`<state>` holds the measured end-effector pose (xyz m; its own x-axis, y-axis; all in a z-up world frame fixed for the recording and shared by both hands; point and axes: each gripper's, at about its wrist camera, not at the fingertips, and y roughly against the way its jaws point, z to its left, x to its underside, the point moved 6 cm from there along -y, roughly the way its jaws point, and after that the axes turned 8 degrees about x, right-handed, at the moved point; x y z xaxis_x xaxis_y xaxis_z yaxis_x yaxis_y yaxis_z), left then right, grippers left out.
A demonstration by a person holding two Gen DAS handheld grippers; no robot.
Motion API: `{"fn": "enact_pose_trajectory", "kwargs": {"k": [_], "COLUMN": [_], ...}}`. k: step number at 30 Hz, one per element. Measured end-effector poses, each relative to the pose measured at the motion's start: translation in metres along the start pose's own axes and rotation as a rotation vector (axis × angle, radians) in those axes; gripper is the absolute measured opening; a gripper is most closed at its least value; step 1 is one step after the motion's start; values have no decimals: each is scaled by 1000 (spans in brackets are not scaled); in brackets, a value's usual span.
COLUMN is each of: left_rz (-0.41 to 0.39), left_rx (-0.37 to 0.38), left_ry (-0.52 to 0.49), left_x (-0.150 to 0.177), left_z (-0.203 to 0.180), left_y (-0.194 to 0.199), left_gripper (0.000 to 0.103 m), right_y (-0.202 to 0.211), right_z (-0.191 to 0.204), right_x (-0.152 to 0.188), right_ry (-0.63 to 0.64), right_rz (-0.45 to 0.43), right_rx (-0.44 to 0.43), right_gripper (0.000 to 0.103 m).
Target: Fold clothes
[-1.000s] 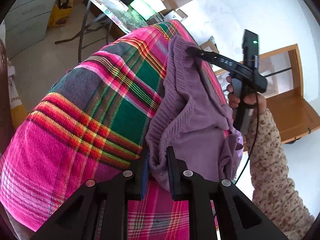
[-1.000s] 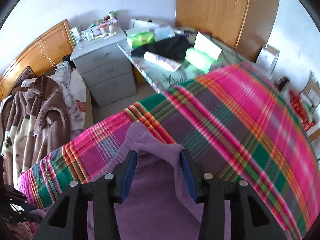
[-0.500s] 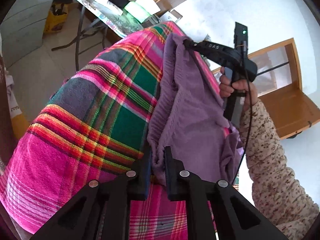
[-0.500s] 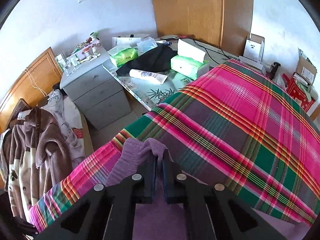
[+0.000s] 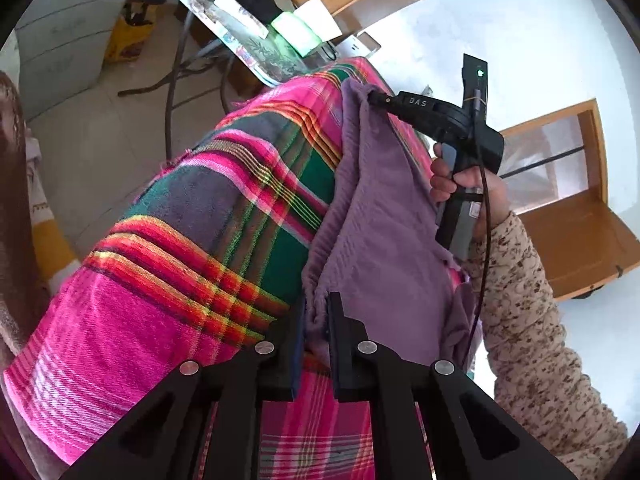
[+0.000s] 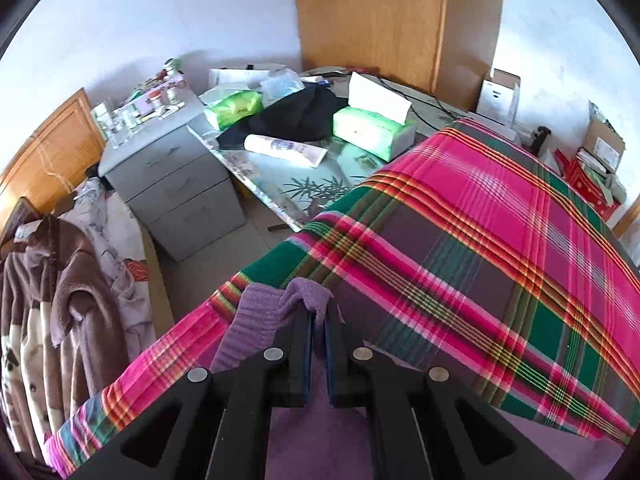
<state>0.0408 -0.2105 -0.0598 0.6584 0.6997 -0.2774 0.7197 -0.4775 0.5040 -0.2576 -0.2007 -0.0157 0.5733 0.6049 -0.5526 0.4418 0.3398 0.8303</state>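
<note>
Sweater [image 5: 384,216], purple knit, lies on the plaid blanket [image 5: 168,264] and is now pinched at 2 edges. The left gripper [image 5: 316,320] has been closing and clamps the near edge; the right gripper [image 6: 318,320] has snapped shut from wide open a second ago onto the far edge. Likely both ends are secured for lifting into a fold.

A green tissue box [image 6: 372,130], a white tube [image 6: 286,150] and black cloth [image 6: 296,116] lie on the glass-topped table [image 6: 304,188] beside grey drawers [image 6: 184,196].

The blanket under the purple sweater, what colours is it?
Plaid blanket: bright pink with green, grey and orange-yellow stripes. The right wrist view shows it best.
</note>
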Motion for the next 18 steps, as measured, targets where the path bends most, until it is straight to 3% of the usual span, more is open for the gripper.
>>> {"fn": "enact_pose_trajectory", "kwargs": {"k": [4,13,18], "left_rz": [-39,-44,-36], "left_rx": [-11,-43,-61], "left_ry": [-13,5,23], "left_x": [-3,-1,0], "left_z": [-5,-7,-2], "left_y": [12,13,11], "left_gripper": [10,10,10], "right_y": [1,-4,14], "right_z": [-4,-5,-6], "right_x": [-4,5,11], "right_ry": [-20,-46,-47], "right_rz": [-8,0,5], "right_rx": [13,11,13], "right_gripper": [6,10,34]}}
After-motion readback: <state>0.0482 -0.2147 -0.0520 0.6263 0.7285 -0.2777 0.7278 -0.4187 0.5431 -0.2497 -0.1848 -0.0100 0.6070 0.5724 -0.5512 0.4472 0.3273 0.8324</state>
